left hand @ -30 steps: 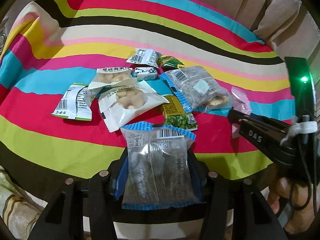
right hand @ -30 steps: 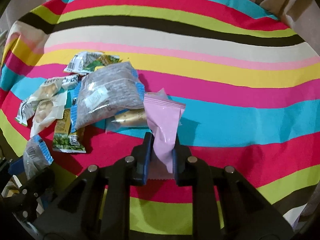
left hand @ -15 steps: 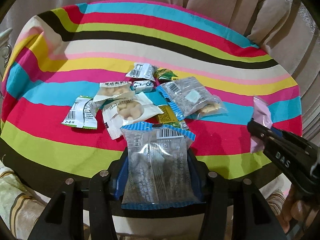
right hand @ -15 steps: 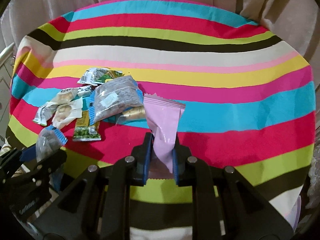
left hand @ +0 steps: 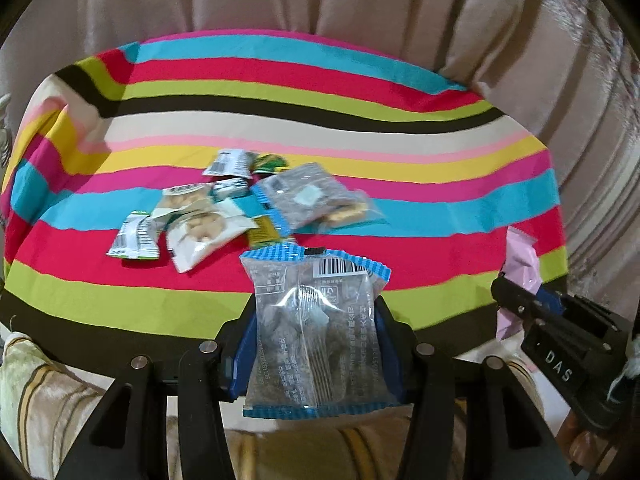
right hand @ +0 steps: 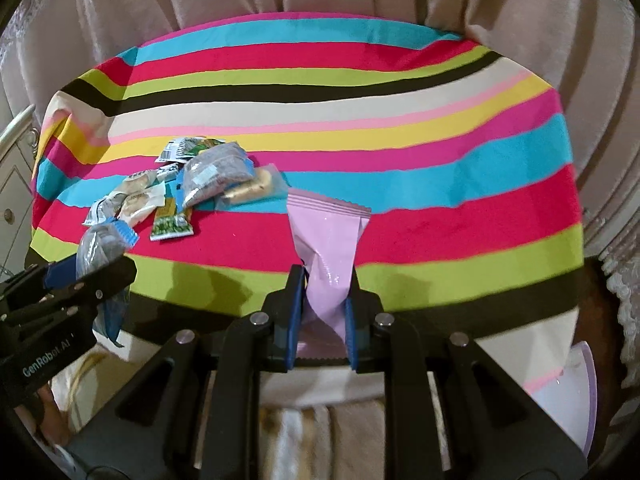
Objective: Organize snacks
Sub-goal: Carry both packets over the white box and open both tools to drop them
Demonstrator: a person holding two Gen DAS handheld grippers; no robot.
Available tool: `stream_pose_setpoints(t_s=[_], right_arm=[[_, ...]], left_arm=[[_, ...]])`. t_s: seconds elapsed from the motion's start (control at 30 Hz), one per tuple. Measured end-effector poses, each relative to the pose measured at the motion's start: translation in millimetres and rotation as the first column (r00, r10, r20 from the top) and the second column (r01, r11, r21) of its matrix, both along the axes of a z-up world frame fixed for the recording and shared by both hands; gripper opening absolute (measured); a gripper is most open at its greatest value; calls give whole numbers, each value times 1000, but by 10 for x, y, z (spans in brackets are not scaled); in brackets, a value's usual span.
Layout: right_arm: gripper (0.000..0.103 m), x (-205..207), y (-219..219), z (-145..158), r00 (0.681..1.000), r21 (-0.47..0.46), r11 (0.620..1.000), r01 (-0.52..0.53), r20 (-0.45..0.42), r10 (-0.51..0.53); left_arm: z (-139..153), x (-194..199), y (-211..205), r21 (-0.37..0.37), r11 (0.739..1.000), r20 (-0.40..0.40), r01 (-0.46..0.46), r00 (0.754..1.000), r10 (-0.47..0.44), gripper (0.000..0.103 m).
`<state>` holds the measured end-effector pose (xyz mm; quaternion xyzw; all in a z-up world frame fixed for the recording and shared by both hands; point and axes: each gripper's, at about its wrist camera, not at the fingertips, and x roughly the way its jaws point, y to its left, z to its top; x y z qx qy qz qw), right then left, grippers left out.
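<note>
My left gripper (left hand: pixel 316 316) is shut on a clear snack bag with blue edges (left hand: pixel 316 328), held upright off the near edge of the striped table (left hand: pixel 320 120). The right gripper (right hand: pixel 322 300) is shut on a pink packet (right hand: pixel 326 248), also lifted in front of the table's near edge. Each gripper shows in the other's view: the right one with the pink packet (left hand: pixel 520 264) at the far right, the left one with the clear bag (right hand: pixel 100 244) at the far left. A pile of snack packets (left hand: pixel 224 208) lies on the left half of the cloth.
Beige curtains (left hand: pixel 360 8) hang behind the table. A striped cushion (left hand: pixel 36 392) lies below the table's near edge at the left. A pale lilac bin or tray (right hand: pixel 572 396) shows at the lower right. A white cabinet (right hand: pixel 12 168) stands at the left.
Both grippers have pulled back and risen from the table with their packets still gripped. The pile and the whole tabletop now look smaller and farther away.
</note>
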<state>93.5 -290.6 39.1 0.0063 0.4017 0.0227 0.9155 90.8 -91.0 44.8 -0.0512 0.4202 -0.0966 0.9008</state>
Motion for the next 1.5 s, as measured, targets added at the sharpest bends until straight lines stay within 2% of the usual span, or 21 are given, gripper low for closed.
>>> stream_pose_setpoints(t_s=[0.37, 0.73, 0.9, 1.33, 1.43, 1.5], right_arm=[[22, -631, -519, 9, 995, 27, 994, 102, 4, -102], [22, -1067, -1086, -162, 975, 43, 975, 220, -25, -219], [22, -1242, -1354, -314, 960, 52, 959, 279, -56, -276], [23, -1558, -1893, -493, 914, 63, 914, 401, -97, -394], [33, -1570, -1955, -494, 907, 63, 907, 417, -101, -410], [57, -1584, -1992, -487, 904, 72, 903, 424, -93, -417]], left_arm=[[111, -339, -613, 26, 990, 21, 137, 990, -138, 53], [110, -620, -1237, 50, 958, 4, 281, 959, -282, 53], [84, -711, -1450, 8, 933, -12, 359, 933, -359, 53], [58, -967, -1938, -64, 838, -24, 542, 838, -545, 53], [32, -974, -2009, -80, 819, -45, 568, 819, -572, 58], [36, -980, -2013, -76, 816, -42, 572, 816, -576, 59]])
